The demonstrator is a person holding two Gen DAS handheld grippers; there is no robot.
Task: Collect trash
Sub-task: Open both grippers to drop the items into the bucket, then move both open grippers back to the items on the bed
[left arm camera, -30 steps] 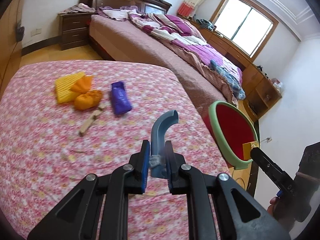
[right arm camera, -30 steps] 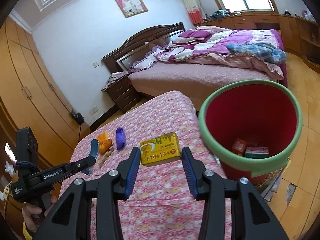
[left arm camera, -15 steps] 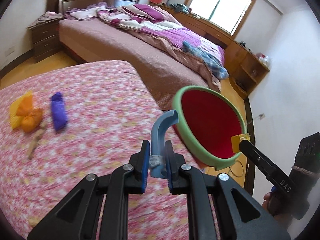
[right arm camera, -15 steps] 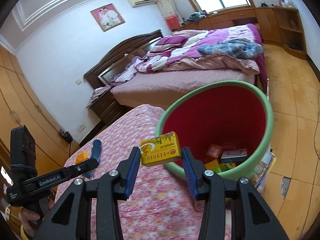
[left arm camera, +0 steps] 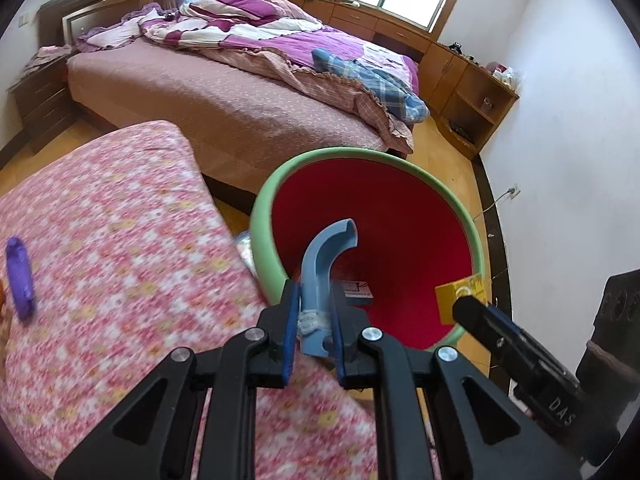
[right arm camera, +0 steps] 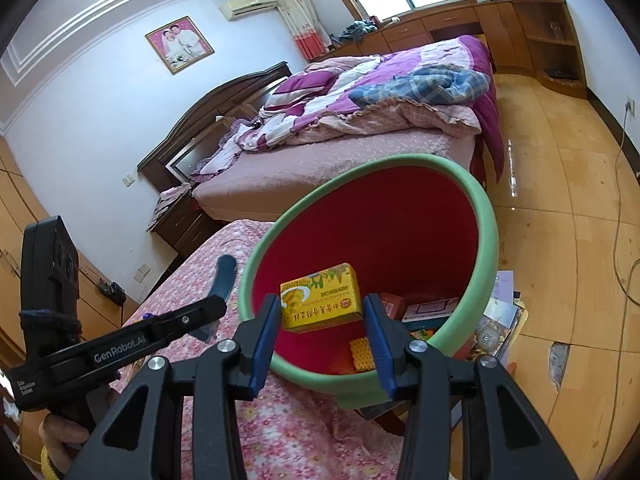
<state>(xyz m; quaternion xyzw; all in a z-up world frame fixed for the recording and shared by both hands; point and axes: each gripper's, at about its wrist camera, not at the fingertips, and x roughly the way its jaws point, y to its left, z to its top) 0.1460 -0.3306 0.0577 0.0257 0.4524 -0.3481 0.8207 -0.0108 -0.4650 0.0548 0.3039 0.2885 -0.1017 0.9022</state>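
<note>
My left gripper is shut on a curved blue plastic piece, whose hooked end reaches over the near rim of the red bin with a green rim. In the right wrist view my right gripper is shut on a yellow cake box, held over the same bin. Several small boxes lie at the bin's bottom. The yellow box and right gripper show at the bin's right edge in the left wrist view. The left gripper with the blue piece shows left of the bin in the right wrist view.
The bin stands at the corner of a table with a pink flowered cloth. A purple wrapper lies on it at the far left. A large bed is beyond. Papers lie on the wooden floor by the bin.
Both grippers have swung from over the table toward the bin, each keeping its hold. The blue piece and the yellow box now hang over the bin's opening.
</note>
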